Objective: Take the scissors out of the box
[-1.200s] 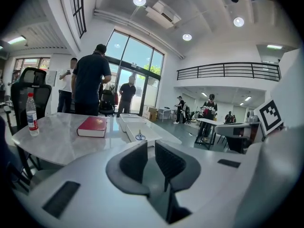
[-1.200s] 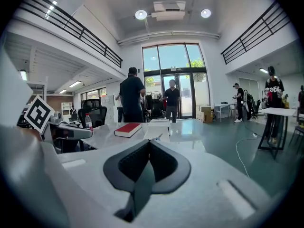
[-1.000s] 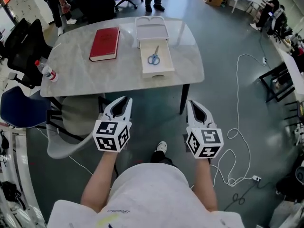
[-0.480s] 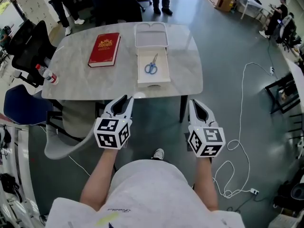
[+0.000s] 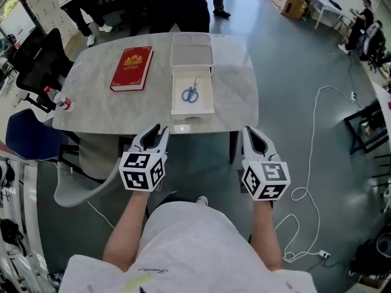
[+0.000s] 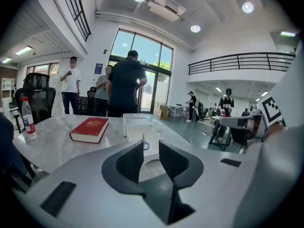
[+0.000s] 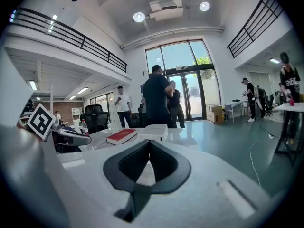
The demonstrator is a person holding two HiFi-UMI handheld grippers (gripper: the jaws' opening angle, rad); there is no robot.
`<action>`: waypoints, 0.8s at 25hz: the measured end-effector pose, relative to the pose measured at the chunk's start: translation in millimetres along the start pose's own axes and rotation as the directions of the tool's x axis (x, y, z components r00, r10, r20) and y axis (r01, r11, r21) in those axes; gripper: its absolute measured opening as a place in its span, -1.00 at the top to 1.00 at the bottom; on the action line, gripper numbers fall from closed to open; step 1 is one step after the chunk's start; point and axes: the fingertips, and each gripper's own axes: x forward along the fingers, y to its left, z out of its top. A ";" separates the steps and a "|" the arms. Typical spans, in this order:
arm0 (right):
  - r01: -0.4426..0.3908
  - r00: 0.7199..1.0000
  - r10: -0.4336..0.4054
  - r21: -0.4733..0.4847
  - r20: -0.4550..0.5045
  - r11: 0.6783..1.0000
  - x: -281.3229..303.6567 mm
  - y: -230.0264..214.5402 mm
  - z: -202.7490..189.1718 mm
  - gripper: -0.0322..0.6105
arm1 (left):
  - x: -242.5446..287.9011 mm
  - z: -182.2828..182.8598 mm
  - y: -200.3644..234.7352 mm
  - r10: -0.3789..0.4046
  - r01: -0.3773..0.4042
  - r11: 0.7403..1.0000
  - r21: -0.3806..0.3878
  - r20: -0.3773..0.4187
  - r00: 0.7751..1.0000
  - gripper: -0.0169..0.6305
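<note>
- Head view: the scissors (image 5: 190, 94), blue-handled, lie flat inside the open white box (image 5: 176, 97), blades pointing to the far side. The box lid (image 5: 192, 49) lies just beyond it.
- A red book (image 5: 131, 69) left of the box carries a gold emblem on its cover; any lettering is too small to read. The label of the water bottle (image 5: 58, 99) at the surface's left edge cannot be read either.
- Each hand-held gripper bears a cube with black-and-white square markers.
- The box's near end sits close to the near edge of the marble surface (image 5: 98, 112). Bare surface lies between book and box, and more to the right of the box.
- Both grippers hang over the floor, short of that near edge. A grey chair (image 5: 85, 170) is tucked under the surface on the left; a white cable (image 5: 317, 133) runs over the floor on the right.
- Left hand-held gripper (image 5: 156, 131): released, its jaws opening, with nothing between them.
- Right hand-held gripper (image 5: 248, 130): clenched, jaw tips meeting, empty.
- In the left gripper view one jaw hides part of the scissors.
- People standing at the far side are cut off by the head view's top edge.
</note>
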 end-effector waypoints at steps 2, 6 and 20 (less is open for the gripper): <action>-0.007 1.000 0.007 0.001 0.002 1.000 3.5 -4.4 2.2 0.88 | 5.3 0.5 -1.0 0.006 -0.006 1.000 -0.004 -0.004 1.000 0.71; -0.012 1.000 0.012 0.005 0.001 1.000 12.1 -14.1 4.5 0.88 | 19.0 1.2 -1.1 0.015 -0.015 1.000 -0.004 -0.015 1.000 0.71; -0.025 0.999 0.025 0.006 -0.029 1.000 82.6 -54.3 15.7 0.88 | 111.4 5.8 2.6 -0.019 0.017 1.000 -0.017 -0.096 0.995 0.71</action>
